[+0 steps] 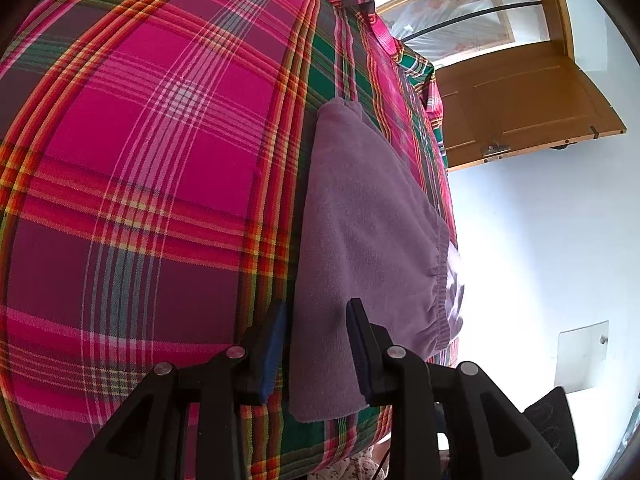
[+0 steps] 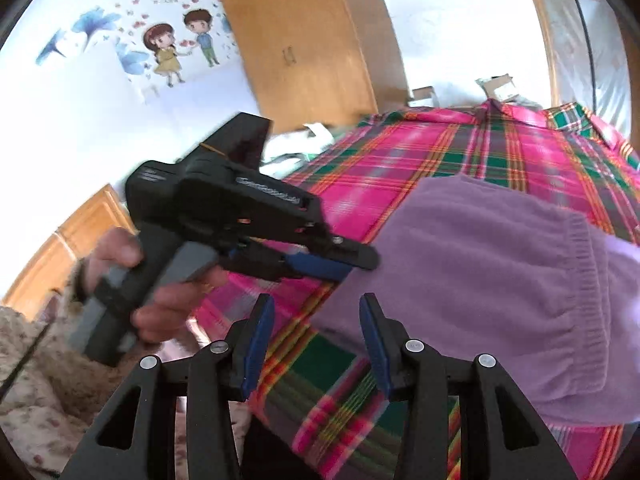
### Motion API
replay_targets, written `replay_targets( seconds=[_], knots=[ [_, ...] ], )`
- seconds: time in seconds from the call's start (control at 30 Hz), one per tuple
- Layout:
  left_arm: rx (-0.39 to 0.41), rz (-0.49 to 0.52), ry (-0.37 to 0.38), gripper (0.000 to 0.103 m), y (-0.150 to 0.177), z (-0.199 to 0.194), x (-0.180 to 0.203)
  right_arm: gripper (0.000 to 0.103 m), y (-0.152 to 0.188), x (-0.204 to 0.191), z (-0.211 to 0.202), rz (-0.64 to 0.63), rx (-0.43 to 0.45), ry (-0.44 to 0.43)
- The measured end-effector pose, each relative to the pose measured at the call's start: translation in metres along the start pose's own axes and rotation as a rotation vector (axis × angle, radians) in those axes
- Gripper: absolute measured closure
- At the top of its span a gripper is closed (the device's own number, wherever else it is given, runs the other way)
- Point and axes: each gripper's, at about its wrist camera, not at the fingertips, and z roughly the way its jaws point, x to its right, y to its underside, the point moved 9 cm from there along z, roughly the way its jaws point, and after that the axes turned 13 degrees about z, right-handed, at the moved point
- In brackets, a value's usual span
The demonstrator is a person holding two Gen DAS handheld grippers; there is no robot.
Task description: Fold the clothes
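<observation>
A folded purple fleece garment with an elastic waistband lies flat on a pink, green and orange plaid bed cover. My left gripper is open, and its fingers straddle the garment's long edge near the close corner. It is held by a hand. My right gripper is open just above the plaid cover. Nothing is between its fingers, and its right finger is close to the garment's near edge.
The bed edge drops off beside the waistband toward a white floor. A wooden door stands open beyond it. A wooden wardrobe, wall stickers and cardboard boxes stand behind the bed. Floral fabric is at the lower left.
</observation>
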Motion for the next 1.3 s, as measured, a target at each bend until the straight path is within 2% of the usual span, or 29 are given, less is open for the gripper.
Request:
replay_targets(
  seconds=[0.1,0.2,0.43,0.73,1.3],
  knots=[
    [-0.002,0.003,0.001,0.072,0.000,0.000,0.000,0.056,0.004,0.012,0.020,-0.018,-0.032,0.119],
    [-0.008,0.006,0.003,0.072,-0.001,0.000,0.001,0.056,0.013,0.007,0.032,-0.055,-0.056,0.135],
    [-0.035,0.006,0.030,0.072,-0.003,0.006,0.006,0.056,0.026,-0.008,0.037,-0.242,-0.032,0.237],
    [-0.054,-0.022,0.087,0.072,-0.007,0.010,0.012,0.055,0.038,-0.021,0.044,-0.422,0.036,0.425],
    [-0.045,-0.045,0.123,0.071,-0.010,0.009,0.017,0.055,0.038,-0.023,0.034,-0.311,0.096,0.539]
  ],
)
